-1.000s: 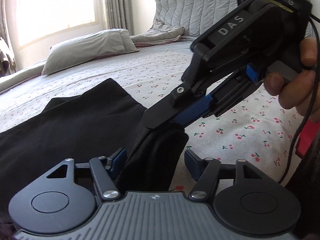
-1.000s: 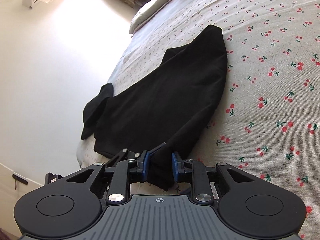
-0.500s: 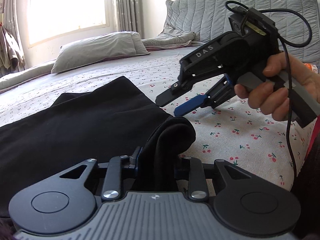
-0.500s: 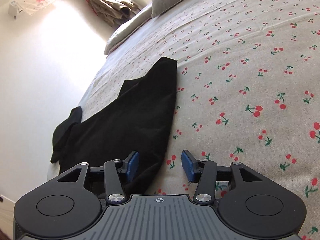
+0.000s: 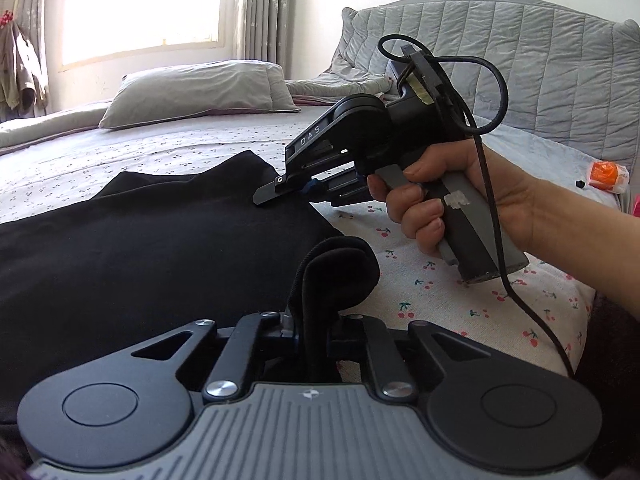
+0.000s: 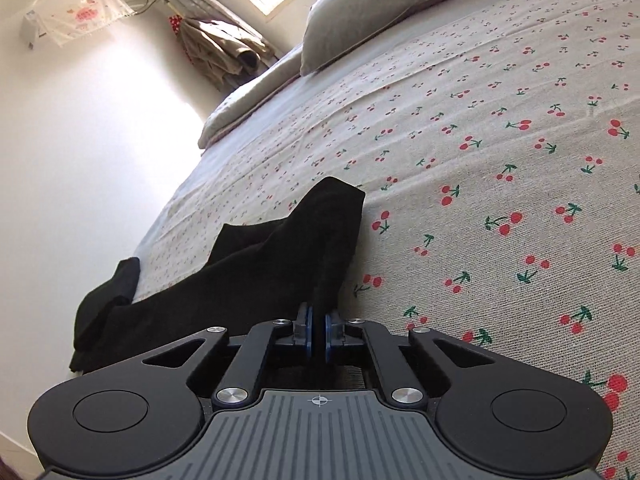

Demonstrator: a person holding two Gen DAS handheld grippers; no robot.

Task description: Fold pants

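pants [image 5: 152,248], black, lie spread across the cherry-print bed sheet [image 5: 460,300], filling the left and middle of the left wrist view, with one far corner rising to a point near the middle of the bed. behind them on the left a grey pillow [image 5: 200,92] rests below a bright window [image 5: 140,4] with a curtain [image 5: 260,8] beside it. at the bottom centre the left gripper [image 5: 312,340] is clamped on a bunched roll of the pants' near edge, the cloth standing up between its drawn-in fingers. right of centre the right gripper [image 5: 280,192] hangs over the right edge of the pants, held by a right hand [image 5: 448,196] with a black cable [image 5: 492,128] looping off its back. farther right, a quilted grey headboard [image 5: 540,60] and a small orange object [image 5: 606,172] at the bed's edge.

in the right wrist view, clothes [image 6: 224,52] hang on the wall at upper left. the pants [image 6: 240,280] run from lower left toward centre, and the right gripper [image 6: 318,336] has its blue pads [image 6: 306,334] closed tight on a thin ridge of the pants' edge. cherry-print sheet fills the right.
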